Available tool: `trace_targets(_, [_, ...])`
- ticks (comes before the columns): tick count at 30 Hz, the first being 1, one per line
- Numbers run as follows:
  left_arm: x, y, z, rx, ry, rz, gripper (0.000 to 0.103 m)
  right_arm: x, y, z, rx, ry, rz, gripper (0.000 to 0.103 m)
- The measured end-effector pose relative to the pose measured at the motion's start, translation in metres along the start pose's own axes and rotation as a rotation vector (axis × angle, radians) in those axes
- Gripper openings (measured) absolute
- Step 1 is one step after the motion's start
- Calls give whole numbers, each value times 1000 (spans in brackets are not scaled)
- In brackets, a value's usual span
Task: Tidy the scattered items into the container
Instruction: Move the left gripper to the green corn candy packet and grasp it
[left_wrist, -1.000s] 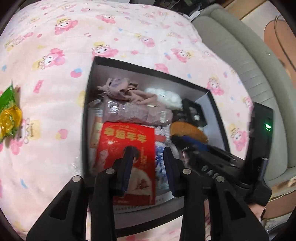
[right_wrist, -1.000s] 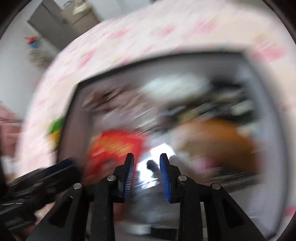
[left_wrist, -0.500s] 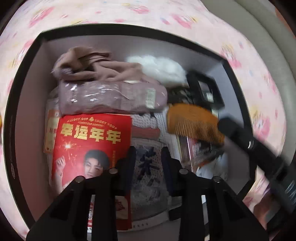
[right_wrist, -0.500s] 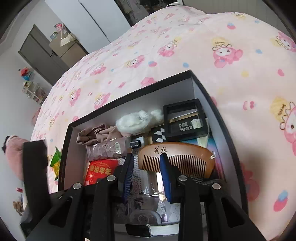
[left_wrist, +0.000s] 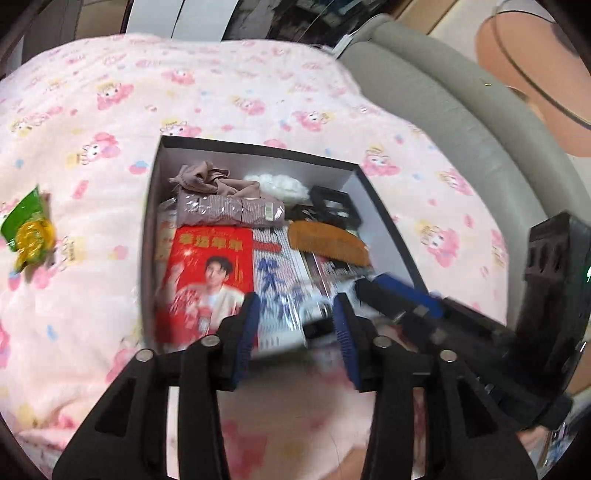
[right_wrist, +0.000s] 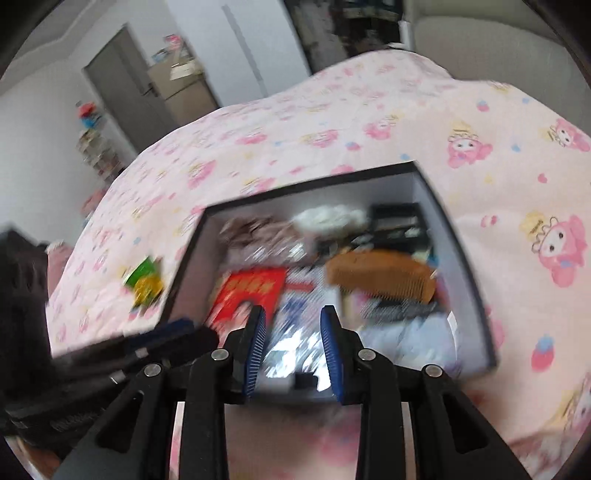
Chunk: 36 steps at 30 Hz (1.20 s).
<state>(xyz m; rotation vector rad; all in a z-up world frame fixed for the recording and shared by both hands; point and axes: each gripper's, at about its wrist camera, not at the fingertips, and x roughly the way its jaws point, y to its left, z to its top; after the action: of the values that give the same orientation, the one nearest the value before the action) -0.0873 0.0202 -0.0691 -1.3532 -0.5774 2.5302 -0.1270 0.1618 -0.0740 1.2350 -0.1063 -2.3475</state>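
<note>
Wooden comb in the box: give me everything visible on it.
The wooden comb is orange-brown with an arched solid back and a row of fine teeth along its straight edge, wood by the look. It lies flat, uppermost in the right half of the black box, resting on packets, with a small black frame box just behind it. In the right wrist view its teeth face the camera. Neither tool touches it.

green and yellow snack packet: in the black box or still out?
Out. The green and yellow snack packet lies on the pink cartoon-print blanket, left of the black box, apart from its wall.
</note>
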Motion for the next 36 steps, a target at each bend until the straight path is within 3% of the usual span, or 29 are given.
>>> trace_targets(3, [-21, 10, -16, 4, -7, 12, 43, -9, 23, -18, -16, -9, 30, 26])
trace_targets(10, [-70, 68, -37, -133, -82, 48, 43, 6, 97, -15, -144, 12, 81, 26])
trace_targets(14, [-86, 125, -40, -284, -104, 95, 46, 33, 142, -6, -194, 47, 127, 27])
trace_targets(17, [-90, 182, -31, -459, -85, 162, 46, 61, 172, 9, -208, 85, 158, 29])
trace_targets(20, [-74, 242, -12, -643, -57, 119, 46, 108, 199, 23, -221, 142, 167, 43])
trace_targets(23, [-47, 295, 7, -780, -43, 182, 47, 170, 216, 26, -200, 250, 138, 44])
trace_targets(25, [-31, 320, 7, -851, -39, 168, 47, 205, 223, 24, -193, 297, 136, 44])
trace_targets(28, [-11, 343, 1, -888, -18, 136, 47, 246, 227, 23, -192, 326, 94, 44])
trace_targets(30, [-1, 352, 2, -909, -15, 73, 47, 269, 221, 26, -145, 335, 82, 44])
trace_targets(33, [10, 356, 10, -895, -14, 60, 48, 293, 213, 32, -50, 365, 116, 44])
trace_targets(36, [26, 358, 13, -893, 28, 53, 48, 307, 217, 31, -74, 377, 164, 39])
